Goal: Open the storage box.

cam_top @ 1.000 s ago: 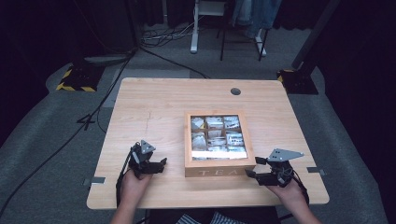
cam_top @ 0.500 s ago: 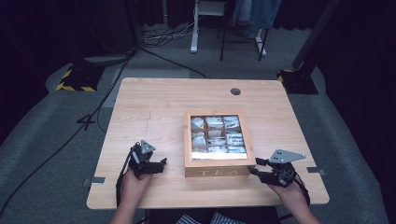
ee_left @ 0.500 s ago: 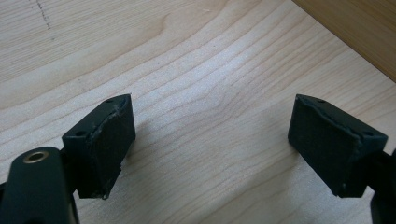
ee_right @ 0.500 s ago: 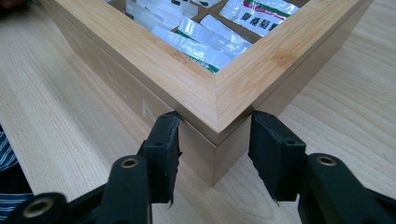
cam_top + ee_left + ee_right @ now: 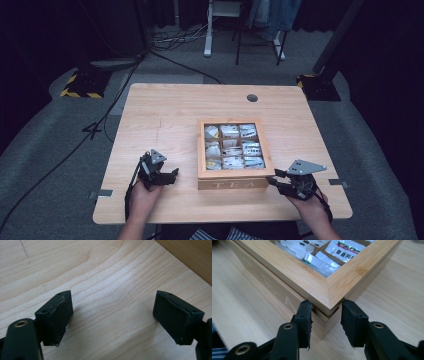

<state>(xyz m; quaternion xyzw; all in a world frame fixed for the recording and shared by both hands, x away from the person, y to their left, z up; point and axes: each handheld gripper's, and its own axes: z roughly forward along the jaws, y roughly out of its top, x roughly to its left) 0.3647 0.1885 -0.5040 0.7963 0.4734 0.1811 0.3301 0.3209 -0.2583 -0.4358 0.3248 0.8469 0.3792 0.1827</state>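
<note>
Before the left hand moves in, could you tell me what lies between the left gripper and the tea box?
Nothing: in the high view, only bare table separates the left gripper from the tea box.

A light wooden table (image 5: 165, 120) is standing on grey floor, with a round hole (image 5: 252, 98) at one o'clock. A wooden tea box (image 5: 233, 183) is sitting on it toward five o'clock.

left gripper (image 5: 171, 173) at lower left of the high view, jaws spread wide, held by left hand (image 5: 143, 194). right gripper (image 5: 273, 177) at lower right, jaws partly apart, straddling a corner.
</note>
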